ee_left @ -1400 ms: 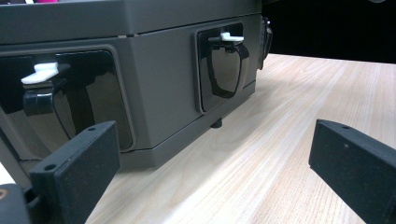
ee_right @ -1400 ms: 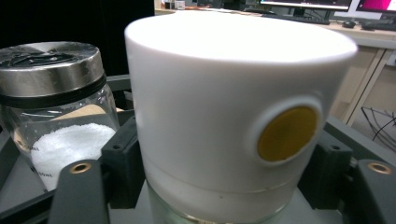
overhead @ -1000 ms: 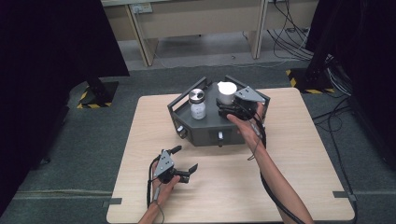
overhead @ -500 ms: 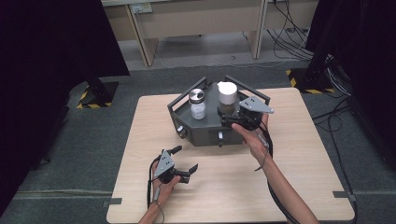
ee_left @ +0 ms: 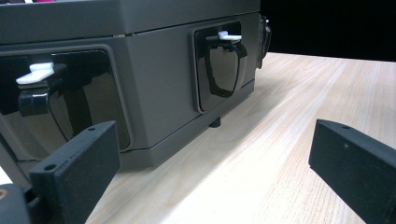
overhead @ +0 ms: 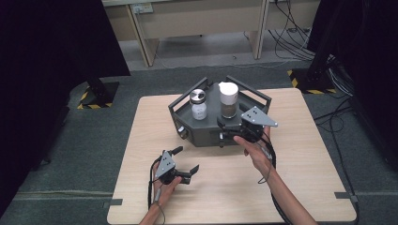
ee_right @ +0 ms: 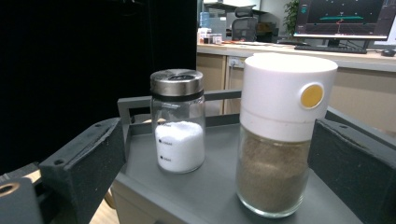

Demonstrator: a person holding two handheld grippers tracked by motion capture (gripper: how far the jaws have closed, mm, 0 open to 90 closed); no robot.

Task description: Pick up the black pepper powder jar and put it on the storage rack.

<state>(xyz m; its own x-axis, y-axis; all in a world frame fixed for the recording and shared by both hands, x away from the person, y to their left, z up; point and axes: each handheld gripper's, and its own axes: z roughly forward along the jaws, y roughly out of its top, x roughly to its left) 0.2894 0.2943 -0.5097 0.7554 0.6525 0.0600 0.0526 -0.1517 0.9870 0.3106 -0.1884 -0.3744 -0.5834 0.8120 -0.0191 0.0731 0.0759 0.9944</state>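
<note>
Both tongs gape empty: right tongs (overhead: 224,127) face the brown jar (ee_right: 280,135), left tongs (overhead: 186,159) near the caddy (overhead: 206,133).

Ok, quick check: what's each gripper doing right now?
Left gripper: open, holding nothing, low over the table.
Right gripper: open, holding nothing, facing the jars.

on the top of the dark grey caddy (overhead: 213,131) before me stand two upright jars, apart from each other: a glass shaker (ee_right: 178,121) of white grains with a metal lid, and a white-capped jar (ee_right: 281,135) of brown powder.
</note>
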